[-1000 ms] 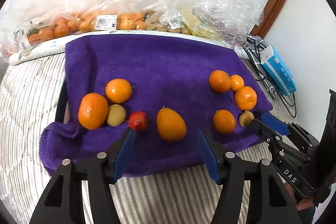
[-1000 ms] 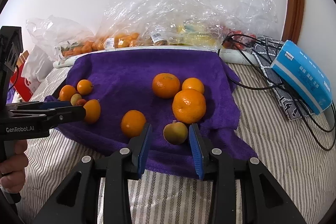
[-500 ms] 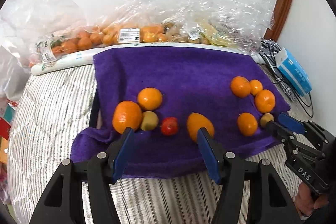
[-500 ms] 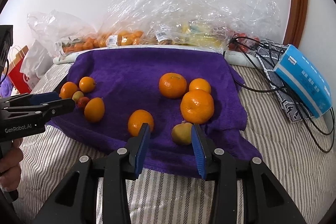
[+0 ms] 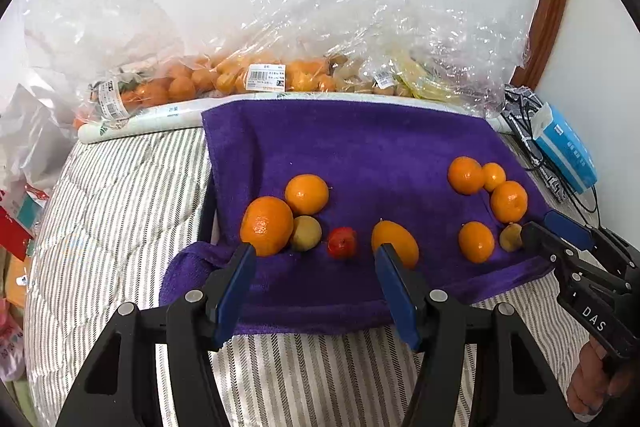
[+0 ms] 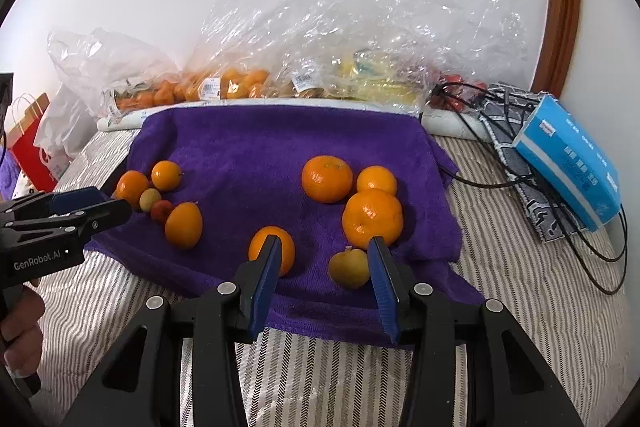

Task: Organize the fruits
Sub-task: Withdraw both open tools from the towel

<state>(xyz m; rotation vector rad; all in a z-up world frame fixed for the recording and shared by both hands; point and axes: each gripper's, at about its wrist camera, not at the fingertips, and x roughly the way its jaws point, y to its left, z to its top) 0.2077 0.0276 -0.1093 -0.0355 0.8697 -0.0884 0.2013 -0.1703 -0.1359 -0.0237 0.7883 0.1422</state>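
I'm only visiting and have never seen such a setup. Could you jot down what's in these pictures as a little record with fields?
surface: purple towel on a striped bedcover
left group: two oranges, oval orange, yellowish fruit, small red fruit
right group: four oranges, yellow-green fruit
behind: plastic bags of fruit
side: blue box, cables
left gripper: open, empty
right gripper: open, empty

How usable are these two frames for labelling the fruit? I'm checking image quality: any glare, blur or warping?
Left wrist view: sharp on the purple towel, soft even light, fisheye bends the striped bedding and blackens the corners. Right wrist view: equally sharp, faint shadows under the oranges; glare on the plastic bags obscures what is inside them.
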